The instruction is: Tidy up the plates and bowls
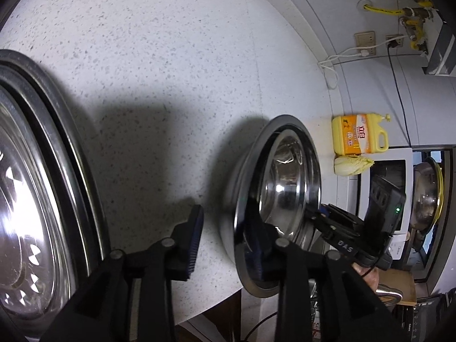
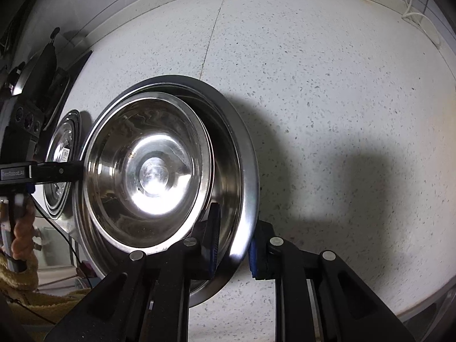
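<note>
Right gripper (image 2: 235, 245) clenched on near rim of large steel bowl (image 2: 245, 171), one pad inside, one outside; smaller steel bowl (image 2: 148, 168) nested within, on speckled countertop (image 2: 342, 99). Left gripper (image 1: 225, 245) released, jaws apart straddling the large bowl's left rim (pads not pressing). Gripper body reads "DAS". Stacked steel plates (image 1: 34, 185) at left. Far right: yellow detergent jug (image 1: 359, 136) (orange label, text unreadable), cabbage (image 1: 352, 165) beside it.

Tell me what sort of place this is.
Most likely a home kitchen. A speckled stone counter holds steel bowls, with a yellow jug of dish soap and a cabbage by the wall, and yellow gas pipes above.
</note>
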`<state>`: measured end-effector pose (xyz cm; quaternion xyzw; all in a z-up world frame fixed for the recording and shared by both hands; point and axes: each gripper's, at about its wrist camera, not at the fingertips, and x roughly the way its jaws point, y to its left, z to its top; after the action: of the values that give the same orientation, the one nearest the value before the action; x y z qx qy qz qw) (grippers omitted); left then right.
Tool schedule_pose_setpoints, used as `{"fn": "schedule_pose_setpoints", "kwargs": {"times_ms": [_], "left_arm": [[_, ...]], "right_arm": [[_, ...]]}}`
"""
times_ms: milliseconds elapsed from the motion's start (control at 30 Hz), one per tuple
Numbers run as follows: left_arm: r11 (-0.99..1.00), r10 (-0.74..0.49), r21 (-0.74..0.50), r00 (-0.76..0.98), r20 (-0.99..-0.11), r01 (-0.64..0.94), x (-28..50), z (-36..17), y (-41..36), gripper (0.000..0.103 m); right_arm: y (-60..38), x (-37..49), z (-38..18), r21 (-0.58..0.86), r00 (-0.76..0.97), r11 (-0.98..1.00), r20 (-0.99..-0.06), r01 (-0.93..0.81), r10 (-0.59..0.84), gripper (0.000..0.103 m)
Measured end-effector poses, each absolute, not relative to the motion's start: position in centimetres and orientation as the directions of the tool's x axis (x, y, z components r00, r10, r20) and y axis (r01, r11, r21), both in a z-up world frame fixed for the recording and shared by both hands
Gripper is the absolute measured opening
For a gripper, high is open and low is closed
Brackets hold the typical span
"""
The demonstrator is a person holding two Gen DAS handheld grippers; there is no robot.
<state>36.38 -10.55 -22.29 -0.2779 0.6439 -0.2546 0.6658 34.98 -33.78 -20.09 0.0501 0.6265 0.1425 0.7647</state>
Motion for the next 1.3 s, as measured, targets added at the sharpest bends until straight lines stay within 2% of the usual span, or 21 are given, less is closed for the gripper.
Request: {"fn": "schedule_pose_setpoints", "kwargs": {"times_ms": [367,500,633,800,900,1033,1067,1133,1200,1300], "left_arm": [[0.719,-0.692,-0.695,0.074,-0.718,-0.023,35.8,-22.2,-10.4,0.029],[0.705,-0.705,-0.709,0.091,-0.704,-0.024,35.8,-21.9,-10.3,0.018],[0.711,-0.699,-0.703,0.099,-0.709,-0.014,35.8,-21.5,-10.6,0.014],[0.716,-0.692,-0.698,0.102,-0.714,-0.031,35.7,-21.5,-10.8,0.012],[0.721,-0.686,-0.692,0.108,-0.719,-0.033,35.5,-21.4,-10.9,0.012],[0.728,-0.678,-0.685,0.119,-0.726,-0.030,35.1,-21.3,-11.0,0.012],[0.731,-0.675,-0.682,0.125,-0.728,-0.027,35.1,-21.2,-11.0,0.012],[0.730,-0.675,-0.683,0.133,-0.726,-0.029,35.0,-21.1,-11.1,0.010],[0.736,-0.667,-0.676,0.142,-0.731,-0.023,34.9,-21.0,-11.1,0.009],[0.757,-0.645,-0.653,0.159,-0.748,-0.003,34.6,-20.5,-11.3,0.008]], "right_arm": [[-36.5,34.8,-18.3,0.322,0.198,0.940,-0.920,-0.111,0.338,0.016],[-36.7,34.8,-18.3,0.355,0.192,0.931,-0.911,-0.087,0.366,0.016],[-37.3,35.2,-18.8,0.419,0.180,0.907,-0.890,-0.039,0.419,0.017],[-38.2,35.6,-19.7,0.443,0.158,0.895,-0.888,0.047,0.431,0.039],[-39.0,35.6,-20.0,0.474,0.158,0.877,-0.875,0.085,0.458,0.040],[-38.8,35.5,-19.7,0.434,0.170,0.900,-0.891,0.044,0.421,0.040],[-38.6,35.5,-19.7,0.431,0.172,0.902,-0.891,0.031,0.420,0.040],[-38.0,35.5,-19.6,0.424,0.174,0.906,-0.892,0.003,0.417,0.032],[-37.7,35.6,-19.7,0.417,0.167,0.909,-0.895,-0.018,0.413,0.020],[-36.8,35.5,-19.8,0.411,0.147,0.910,-0.898,-0.058,0.415,0.014]]}}
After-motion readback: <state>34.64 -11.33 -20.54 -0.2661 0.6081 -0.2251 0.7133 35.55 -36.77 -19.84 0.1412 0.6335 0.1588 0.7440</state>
